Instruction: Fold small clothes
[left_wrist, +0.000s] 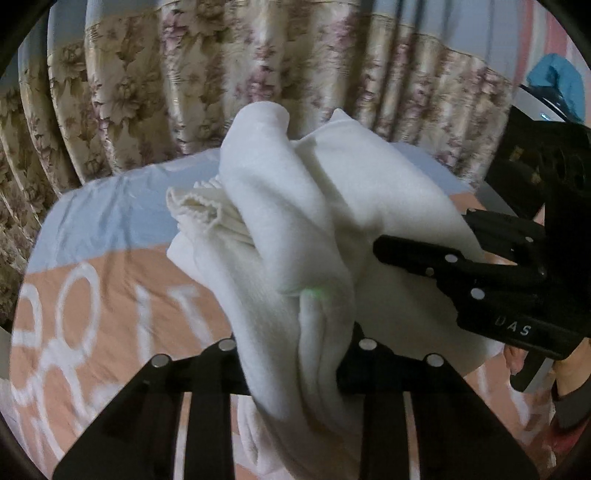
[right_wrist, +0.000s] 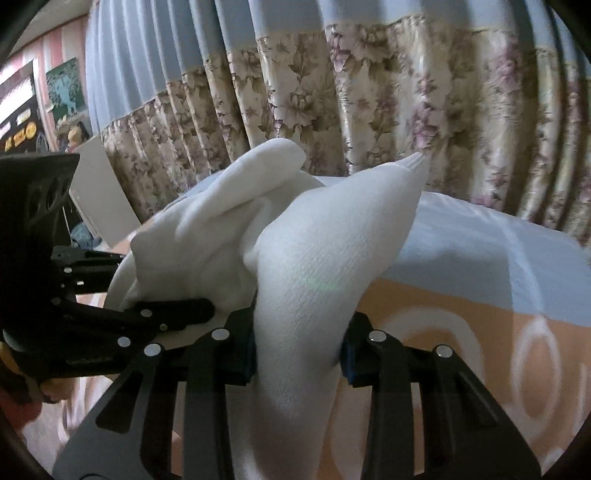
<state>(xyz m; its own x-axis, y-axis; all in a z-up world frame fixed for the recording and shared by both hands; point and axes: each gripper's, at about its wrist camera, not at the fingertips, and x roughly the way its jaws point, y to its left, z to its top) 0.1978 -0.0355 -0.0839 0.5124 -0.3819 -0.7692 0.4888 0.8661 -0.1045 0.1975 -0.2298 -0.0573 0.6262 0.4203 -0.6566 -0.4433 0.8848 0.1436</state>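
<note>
A small white garment (left_wrist: 295, 229) hangs bunched in the air above the bed, with a ribbed cuff showing at its left. My left gripper (left_wrist: 295, 365) is shut on a thick fold of it. My right gripper (right_wrist: 299, 347) is shut on another fold of the same garment (right_wrist: 306, 266). Each gripper shows in the other's view: the right one (left_wrist: 384, 251) comes in from the right against the cloth, the left one (right_wrist: 207, 306) comes in from the left. The two grips are close together.
A bed sheet (left_wrist: 110, 295), peach with white circles and a pale blue band, lies below. Floral curtains (right_wrist: 406, 92) hang close behind the bed. A white board or panel (right_wrist: 99, 192) and wall pictures stand at far left in the right wrist view.
</note>
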